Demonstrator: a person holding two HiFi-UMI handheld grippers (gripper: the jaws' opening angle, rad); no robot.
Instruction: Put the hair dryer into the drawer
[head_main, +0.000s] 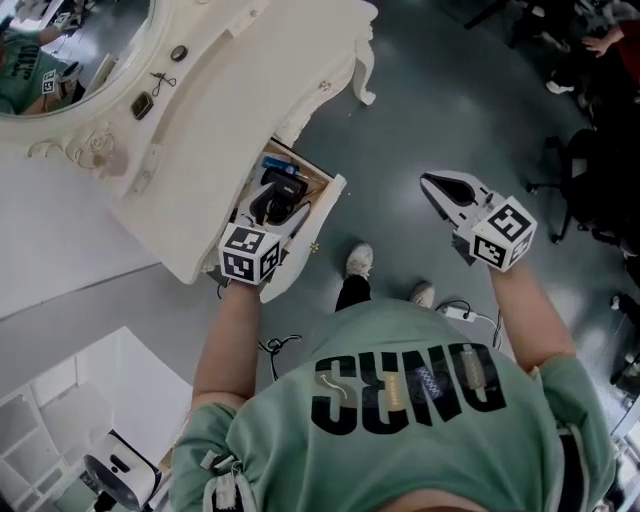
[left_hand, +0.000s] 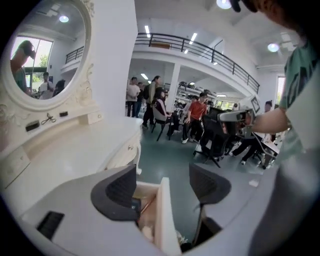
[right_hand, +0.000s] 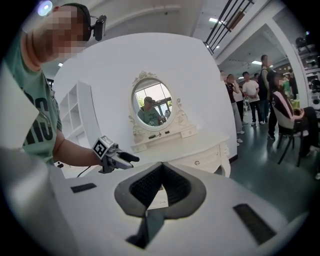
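Observation:
The white dressing table (head_main: 230, 90) has its drawer (head_main: 325, 195) pulled open. A black hair dryer (head_main: 280, 198) lies inside it, partly hidden by my left gripper (head_main: 272, 228), which hovers just over the drawer. In the left gripper view that gripper (left_hand: 162, 187) stands open with nothing between its pads; the drawer's front panel (left_hand: 165, 220) shows below the gap. My right gripper (head_main: 435, 185) hangs over the floor to the right of the drawer, apart from it. In the right gripper view the right gripper (right_hand: 161, 170) is shut on nothing.
An oval mirror (head_main: 60, 50) tops the dressing table. A white shelf unit (head_main: 60, 420) stands at lower left. A power strip and cable (head_main: 458, 313) lie on the floor by the person's feet (head_main: 360, 260). Several people and office chairs (left_hand: 212, 137) fill the hall beyond.

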